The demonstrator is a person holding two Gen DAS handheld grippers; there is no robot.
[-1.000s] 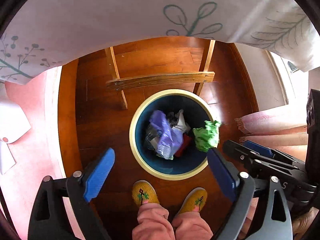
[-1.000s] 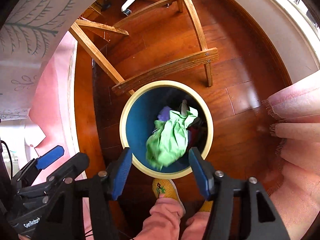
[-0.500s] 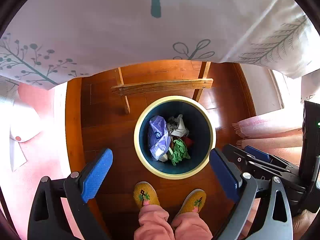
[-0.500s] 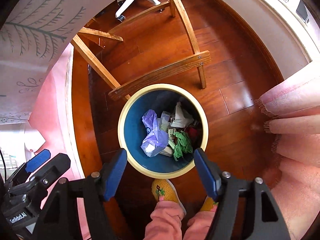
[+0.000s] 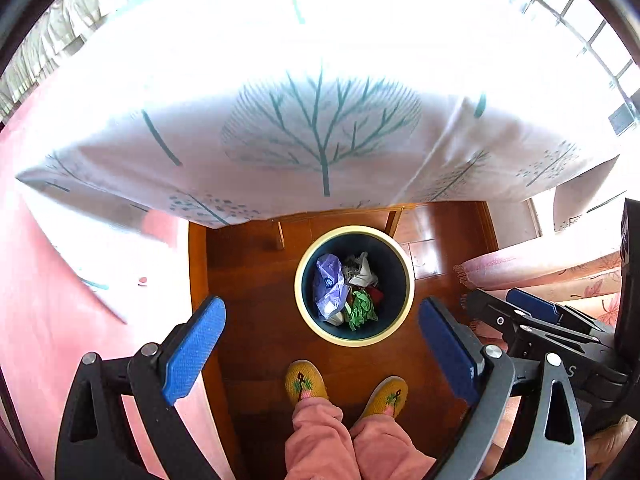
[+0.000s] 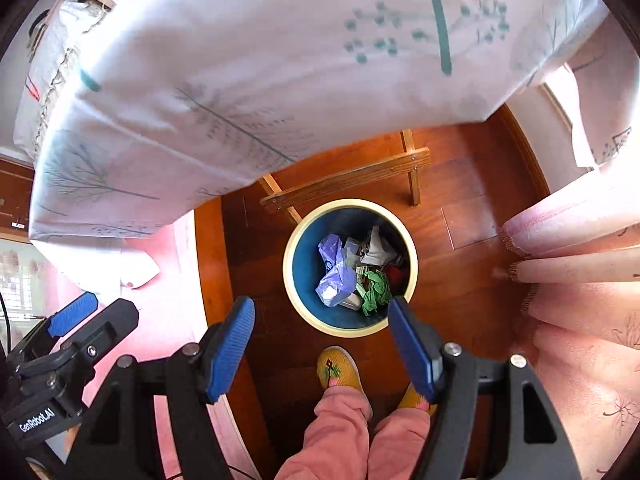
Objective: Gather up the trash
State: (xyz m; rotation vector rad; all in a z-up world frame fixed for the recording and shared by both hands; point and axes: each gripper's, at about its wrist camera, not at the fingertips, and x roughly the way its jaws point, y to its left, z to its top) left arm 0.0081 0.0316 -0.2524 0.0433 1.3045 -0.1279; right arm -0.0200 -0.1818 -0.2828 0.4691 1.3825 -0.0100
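Well below both spread, empty fingers [image 5: 322, 350] [image 6: 320, 346], green wrapper [image 5: 362, 308] lies in the bin [image 5: 410, 284].

Left gripper [image 5: 320, 340] and right gripper [image 6: 322, 350]: black triangular frames with cut-out openings, silver screws at the pivots, and flat blue ribbed pads on the fingers [image 5: 192, 354]. White lettering reading "GenRobot.AI" marks the left unit's body as seen from the right wrist. The person wears pink trousers [image 5: 320, 436] and yellow embroidered slippers [image 5: 305, 382].
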